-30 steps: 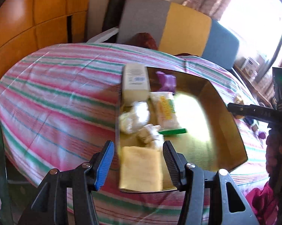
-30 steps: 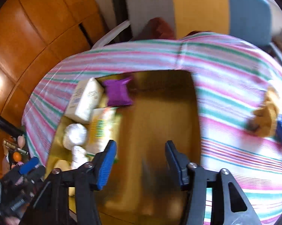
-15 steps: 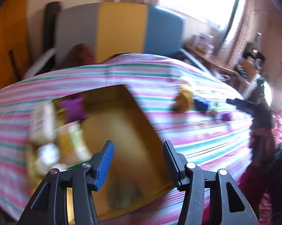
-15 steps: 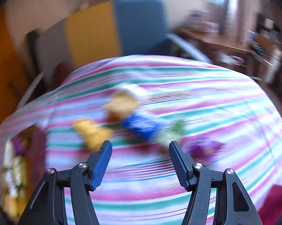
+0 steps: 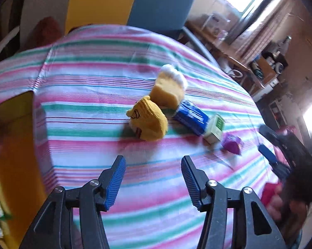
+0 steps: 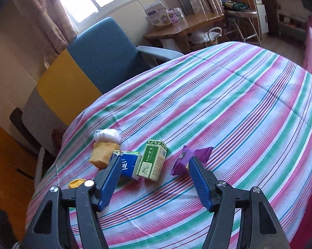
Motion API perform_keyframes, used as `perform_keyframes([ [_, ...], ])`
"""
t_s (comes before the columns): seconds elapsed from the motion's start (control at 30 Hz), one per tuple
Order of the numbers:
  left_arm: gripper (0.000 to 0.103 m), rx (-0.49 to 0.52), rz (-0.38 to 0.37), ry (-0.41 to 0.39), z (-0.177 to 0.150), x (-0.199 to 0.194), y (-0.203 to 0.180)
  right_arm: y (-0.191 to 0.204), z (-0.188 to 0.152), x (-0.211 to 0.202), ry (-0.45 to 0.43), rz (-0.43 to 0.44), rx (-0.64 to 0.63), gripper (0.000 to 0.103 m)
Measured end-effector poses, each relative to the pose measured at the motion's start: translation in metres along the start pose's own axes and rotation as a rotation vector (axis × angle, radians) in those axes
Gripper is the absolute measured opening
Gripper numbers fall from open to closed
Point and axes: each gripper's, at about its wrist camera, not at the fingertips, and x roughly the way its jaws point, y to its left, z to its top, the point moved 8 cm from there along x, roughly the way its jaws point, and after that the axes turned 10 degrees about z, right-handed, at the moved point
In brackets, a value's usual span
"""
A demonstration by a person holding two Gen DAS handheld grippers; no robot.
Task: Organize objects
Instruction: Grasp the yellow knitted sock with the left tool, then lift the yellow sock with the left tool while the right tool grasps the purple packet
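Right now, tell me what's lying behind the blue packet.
Behind the blue packet sits a yellow sponge with a white bundle resting against its far end. Whether sponge and packet touch, and what lies under the bundle, is covered.

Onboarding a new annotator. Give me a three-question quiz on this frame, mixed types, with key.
1. True or false: the left hand-held gripper has something between its fingers.
2. Which item lies nearest the purple wrapped packet?
A. yellow sponge block
B. green and white carton
C. white plastic-wrapped bundle
3. What covers the table? A ____ cloth.

Key:
1. False; its jaws are opening over bare cloth.
2. B
3. striped
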Motion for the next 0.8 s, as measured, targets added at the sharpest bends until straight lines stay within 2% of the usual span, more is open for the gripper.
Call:
perform_keyframes([
  [0.07,0.077,-0.031,-0.004,0.004,0.007,0.011,-0.001,-0.001,-0.001,0.002,0.010,0.009,0.007,0.070],
  [0.3,0.078,-0.079,0.021,-0.002,0.039,0.049,-0.008,0.002,-0.001,0.000,0.008,0.049,0.016,0.073],
  [0.33,0.078,-0.083,0.045,-0.003,0.044,0.057,-0.007,0.001,-0.001,-0.001,0.004,0.051,0.023,0.073],
  [0.37,0.072,-0.082,0.054,0.015,0.044,0.065,-0.007,-0.001,0.000,-0.001,-0.001,0.052,0.033,0.073],
  [0.43,0.049,-0.109,0.042,0.074,0.040,0.082,-0.003,-0.005,0.002,-0.002,-0.011,0.049,0.050,0.073],
  [0.47,0.047,-0.116,0.034,0.067,0.039,0.082,-0.002,-0.007,0.003,-0.003,-0.019,0.044,0.057,0.073],
  [0.57,0.042,-0.004,0.027,0.053,0.028,0.071,-0.010,-0.016,0.008,-0.006,-0.046,0.025,0.084,0.071],
  [0.73,0.042,0.128,0.012,0.009,-0.009,0.039,-0.026,-0.034,0.009,-0.004,-0.041,0.011,0.164,0.067],
  [0.8,0.042,0.210,0.015,-0.025,-0.031,0.023,-0.037,-0.039,0.008,-0.002,-0.032,-0.004,0.180,0.067],
])
